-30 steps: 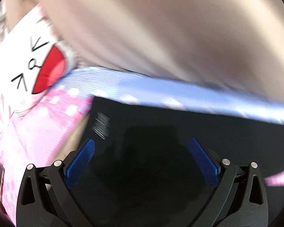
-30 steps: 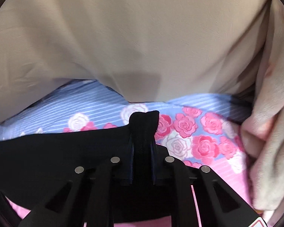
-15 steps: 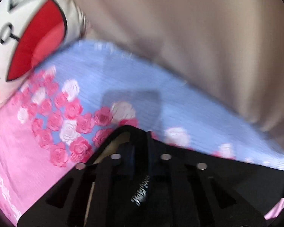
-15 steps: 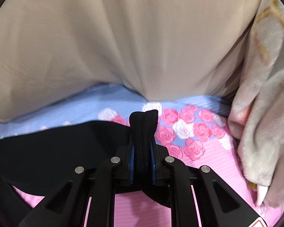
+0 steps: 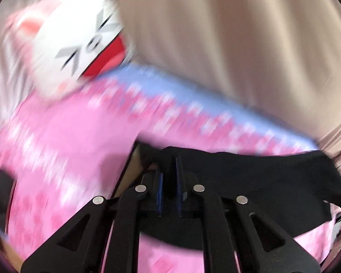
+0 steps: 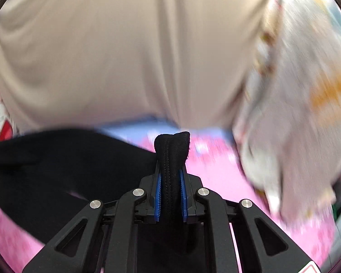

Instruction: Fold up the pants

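Note:
The black pants [image 5: 261,177] hang stretched between my two grippers above a pink and blue rose-print bedsheet [image 5: 63,141]. My left gripper [image 5: 170,182] is shut on one edge of the black pants, near a tan inner lining. My right gripper [image 6: 171,177] is shut on a stitched band of the black pants [image 6: 56,159], whose end sticks up past the blue pads [image 6: 158,193]. The cloth runs off to the left in the right wrist view.
A beige curtain or sheet [image 6: 125,52] fills the background in both views. A white plush pillow with a red mouth [image 5: 86,45] lies at the upper left. A white patterned fleece blanket [image 6: 295,113] is bunched at the right.
My left gripper was open over the pants, then closed on their edge and lifted. Both grippers have pulled back across the bed with the pants; the views are motion-blurred now.

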`<state>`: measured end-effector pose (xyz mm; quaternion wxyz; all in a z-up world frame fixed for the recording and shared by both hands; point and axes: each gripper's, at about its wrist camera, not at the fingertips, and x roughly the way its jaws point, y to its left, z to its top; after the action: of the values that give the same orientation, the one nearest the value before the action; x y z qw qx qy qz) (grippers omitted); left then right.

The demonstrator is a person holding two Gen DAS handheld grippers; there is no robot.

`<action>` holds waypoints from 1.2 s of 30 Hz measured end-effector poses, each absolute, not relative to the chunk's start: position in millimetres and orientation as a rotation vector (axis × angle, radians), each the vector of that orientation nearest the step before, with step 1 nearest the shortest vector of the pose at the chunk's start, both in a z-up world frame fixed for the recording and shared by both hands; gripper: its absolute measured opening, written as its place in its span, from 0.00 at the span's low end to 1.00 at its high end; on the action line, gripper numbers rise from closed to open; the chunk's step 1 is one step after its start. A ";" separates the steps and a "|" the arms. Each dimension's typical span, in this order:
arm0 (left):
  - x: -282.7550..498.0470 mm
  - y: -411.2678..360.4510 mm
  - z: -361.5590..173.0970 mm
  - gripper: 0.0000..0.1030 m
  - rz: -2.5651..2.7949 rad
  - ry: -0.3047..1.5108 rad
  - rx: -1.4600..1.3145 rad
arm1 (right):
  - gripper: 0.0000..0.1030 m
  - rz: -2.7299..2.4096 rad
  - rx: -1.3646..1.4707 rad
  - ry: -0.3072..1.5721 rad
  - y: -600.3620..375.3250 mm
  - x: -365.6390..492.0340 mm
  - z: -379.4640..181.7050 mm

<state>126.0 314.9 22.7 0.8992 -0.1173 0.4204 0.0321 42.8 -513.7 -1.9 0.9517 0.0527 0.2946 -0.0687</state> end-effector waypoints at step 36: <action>59.5 324.9 -21.8 0.18 0.358 0.953 -0.372 | 0.60 -0.175 0.548 0.561 -511.1 -72.8 -36.7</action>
<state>59.5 324.9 -21.8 0.8567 -0.1772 0.4535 0.1704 -72.8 -511.1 -36.7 0.9203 0.2669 0.2730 -0.0850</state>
